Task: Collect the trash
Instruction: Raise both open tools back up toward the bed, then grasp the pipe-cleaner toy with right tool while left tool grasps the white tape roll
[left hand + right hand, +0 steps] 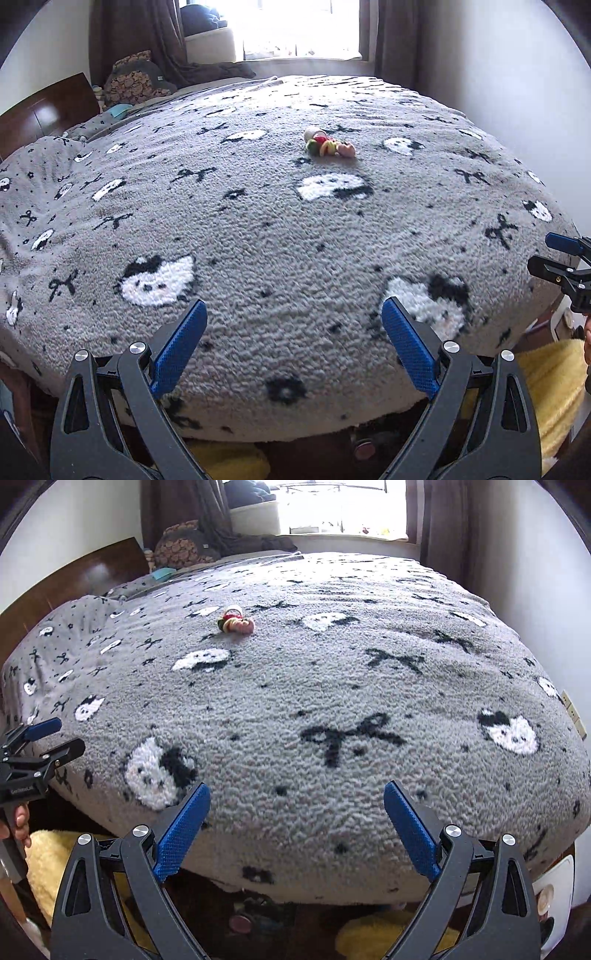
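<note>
Both tools point downward over the near edge of the bed point(295, 229), the left tool point(293, 306) and the right tool point(297, 788) side by side and well apart, each with its blue-padded jaws spread wide and empty, fingers of one hand point(18, 823) gripping the left tool's handle.

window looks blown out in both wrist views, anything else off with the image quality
Left wrist view: the window is glared white, and the fisheye bulges the grey blanket into a dome with dark corners. Right wrist view: same blown-out window and bulge; the small colourful trash pile looks slightly soft.
</note>
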Motion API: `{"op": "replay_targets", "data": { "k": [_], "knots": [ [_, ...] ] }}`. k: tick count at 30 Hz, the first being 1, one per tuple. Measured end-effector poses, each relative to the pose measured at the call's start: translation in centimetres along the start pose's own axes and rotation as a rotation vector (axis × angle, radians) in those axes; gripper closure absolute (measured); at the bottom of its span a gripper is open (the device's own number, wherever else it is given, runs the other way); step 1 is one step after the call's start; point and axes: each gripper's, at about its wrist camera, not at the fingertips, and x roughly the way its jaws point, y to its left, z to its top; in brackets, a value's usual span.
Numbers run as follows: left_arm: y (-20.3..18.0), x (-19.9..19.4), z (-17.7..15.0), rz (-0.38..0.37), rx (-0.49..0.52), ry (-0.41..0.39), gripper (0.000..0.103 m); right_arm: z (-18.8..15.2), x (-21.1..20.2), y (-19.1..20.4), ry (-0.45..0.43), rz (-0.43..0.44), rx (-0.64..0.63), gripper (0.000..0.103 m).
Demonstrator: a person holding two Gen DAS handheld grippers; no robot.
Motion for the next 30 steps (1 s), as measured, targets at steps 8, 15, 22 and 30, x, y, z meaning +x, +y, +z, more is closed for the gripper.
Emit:
{"op": "replay_targets", "data": {
  "k": [8, 15, 22, 30],
  "knots": [
    [2.3, 3.8, 3.6, 0.021, -0.016, 0.016, 0.013, 4.7, 3.8, 1.3, 0.005, 0.010, -0.038, 0.008],
    [4.4, 7.9, 5.9, 0.049, -0.027, 0.046, 0.013, 8.5, 8.0, 2.4, 0.021, 0.009, -0.057, 0.008],
    [5.9, 11.2, 8.4, 0.063, -0.024, 0.065, 0.013, 12.8, 12.7, 4.3, 0.022, 0.040, -0.073, 0.008],
    [5.8, 14.1, 10.4, 0.050, 0.003, 0.081, 0.013, 18.0, 19.8, 7.1, 0.022, 0.045, -0.109, 0.013]
  ]
}}
